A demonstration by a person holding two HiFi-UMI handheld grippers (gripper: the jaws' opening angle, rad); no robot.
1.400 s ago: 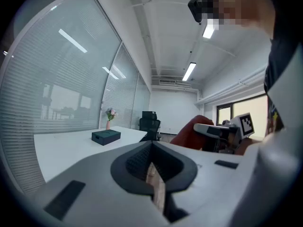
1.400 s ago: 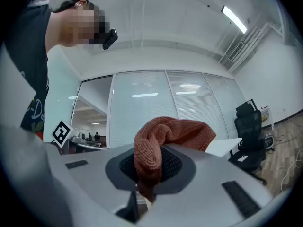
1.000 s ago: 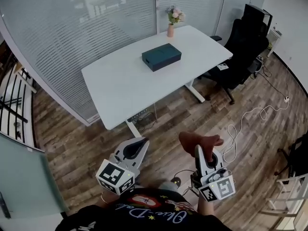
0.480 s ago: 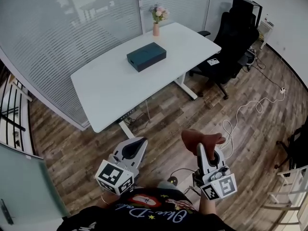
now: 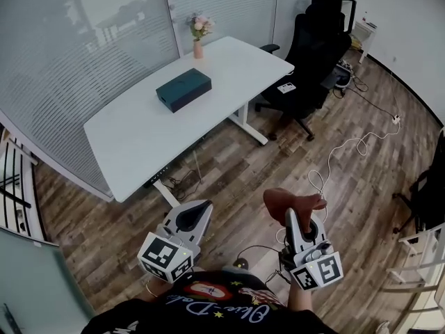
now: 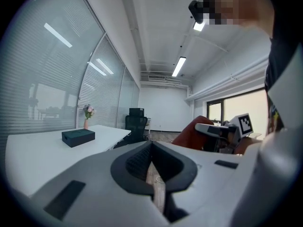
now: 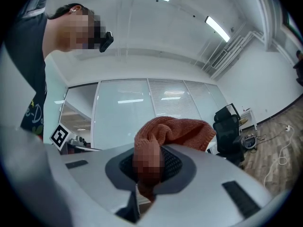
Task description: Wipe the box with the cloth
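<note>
A dark teal box [image 5: 183, 89] lies on the white table [image 5: 139, 138] at the far upper left; it also shows small as the box [image 6: 78, 137] in the left gripper view. My right gripper [image 5: 290, 216] is shut on a rust-orange knitted cloth [image 5: 288, 201], which bunches over its jaws as the cloth [image 7: 173, 132]. My left gripper [image 5: 197, 213] is shut with nothing in it. Both grippers hang close to my body, far from the table.
A small vase of flowers [image 5: 199, 36] stands at the table's far corner. A black office chair [image 5: 309, 47] sits to the table's right. A white cable [image 5: 341, 158] snakes over the wooden floor [image 5: 229, 179]. A glass wall with blinds [image 5: 83, 40] runs behind the table.
The table and box have slid left and slightly down in the head view as the view turns. Both grippers stay in the same place, the cloth still held.
</note>
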